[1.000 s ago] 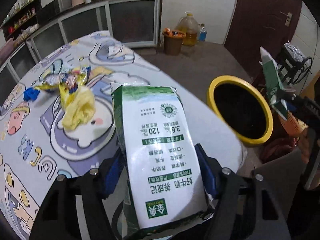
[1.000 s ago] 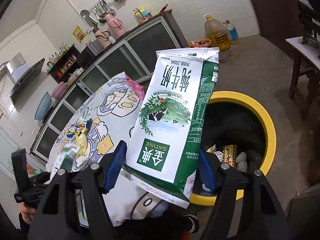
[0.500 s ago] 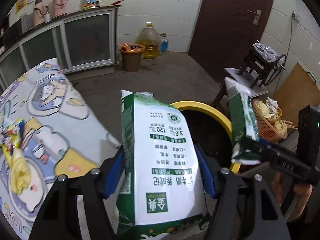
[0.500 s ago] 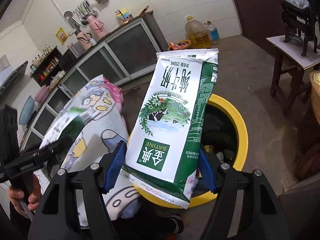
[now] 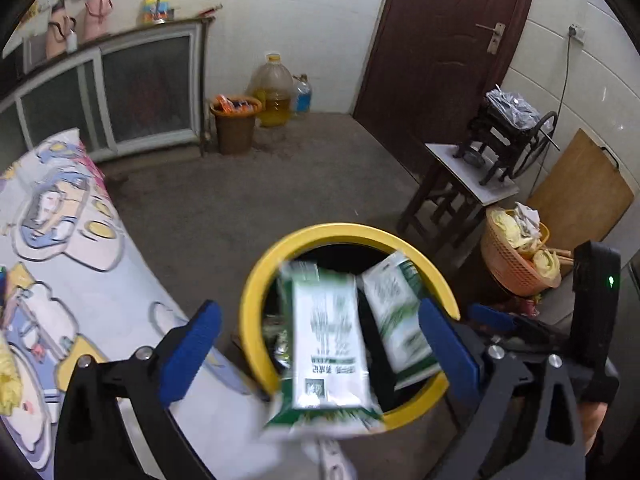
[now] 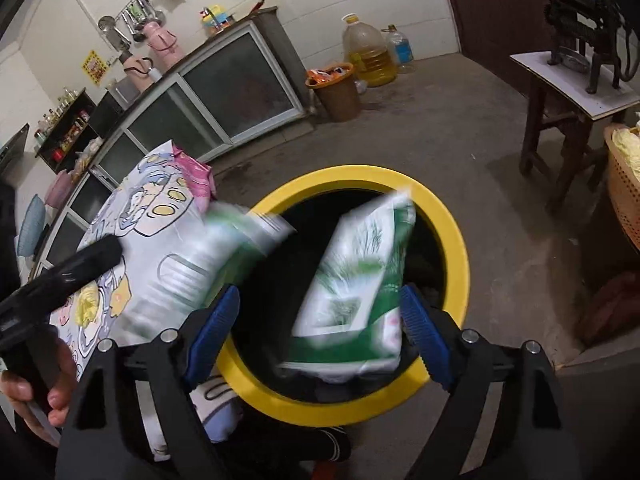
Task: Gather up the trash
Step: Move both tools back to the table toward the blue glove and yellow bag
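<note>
Left wrist view: left gripper (image 5: 316,344) jaws opening, its milk carton (image 5: 328,344) loose between them over the yellow bin (image 5: 256,304). Right gripper (image 6: 320,332) jaws opening, second carton (image 6: 356,280) blurred above the bin.

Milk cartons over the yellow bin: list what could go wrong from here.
1. The left carton is blurred, loose between the opening left gripper jaws, its low end over the near rim of the bin; it may catch there and fall outside.
2. The right carton, out of the opening right gripper, drops alongside; they might collide.
</note>
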A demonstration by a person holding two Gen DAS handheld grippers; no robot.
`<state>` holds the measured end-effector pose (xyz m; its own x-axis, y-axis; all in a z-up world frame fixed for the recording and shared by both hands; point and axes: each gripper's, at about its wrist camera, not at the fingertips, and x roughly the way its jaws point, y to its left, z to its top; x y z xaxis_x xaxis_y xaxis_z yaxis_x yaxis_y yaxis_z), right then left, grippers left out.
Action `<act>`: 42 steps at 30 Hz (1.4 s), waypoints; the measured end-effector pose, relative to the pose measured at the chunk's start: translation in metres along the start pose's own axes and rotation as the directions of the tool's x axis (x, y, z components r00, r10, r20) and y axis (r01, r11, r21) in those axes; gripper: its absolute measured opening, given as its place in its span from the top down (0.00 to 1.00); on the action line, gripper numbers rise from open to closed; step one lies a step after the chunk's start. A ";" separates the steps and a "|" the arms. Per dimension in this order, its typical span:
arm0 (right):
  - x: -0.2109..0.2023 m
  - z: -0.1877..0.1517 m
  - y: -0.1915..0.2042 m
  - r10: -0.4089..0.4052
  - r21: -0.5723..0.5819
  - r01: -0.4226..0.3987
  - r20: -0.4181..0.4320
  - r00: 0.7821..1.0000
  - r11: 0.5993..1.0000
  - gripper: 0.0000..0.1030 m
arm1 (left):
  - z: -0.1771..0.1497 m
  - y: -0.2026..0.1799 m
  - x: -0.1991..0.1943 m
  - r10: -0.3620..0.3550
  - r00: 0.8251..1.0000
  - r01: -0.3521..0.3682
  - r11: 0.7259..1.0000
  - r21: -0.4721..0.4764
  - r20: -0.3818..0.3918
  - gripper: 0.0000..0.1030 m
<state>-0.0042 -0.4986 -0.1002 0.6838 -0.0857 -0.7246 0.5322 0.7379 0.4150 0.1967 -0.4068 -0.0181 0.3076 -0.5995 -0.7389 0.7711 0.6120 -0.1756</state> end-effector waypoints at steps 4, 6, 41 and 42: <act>-0.005 -0.001 -0.010 0.000 0.032 0.000 0.010 1.000 1.000 0.23 | -0.011 0.025 -0.026 0.039 0.998 -0.038 0.999 -0.006 0.047 0.08; -0.010 -0.002 -0.008 0.022 0.031 -0.023 0.021 1.000 0.999 0.23 | -0.018 0.039 -0.040 0.049 0.996 -0.048 0.999 -0.016 0.070 0.08; 0.111 -0.043 0.412 0.374 -0.621 -0.429 -0.227 0.899 0.656 0.13 | -0.173 0.425 -0.264 0.589 0.806 -0.514 0.747 -0.422 0.060 0.08; 0.116 -0.045 0.417 0.367 -0.626 -0.427 -0.232 0.901 0.653 0.13 | -0.168 0.432 -0.261 0.587 0.808 -0.513 0.746 -0.425 0.056 0.08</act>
<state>0.2750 -0.1709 -0.0358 0.6956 0.3484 -0.6282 -0.2565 0.9373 0.2358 0.3555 0.1010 -0.0103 0.7326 -0.1539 -0.6631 0.1806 0.9831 -0.0286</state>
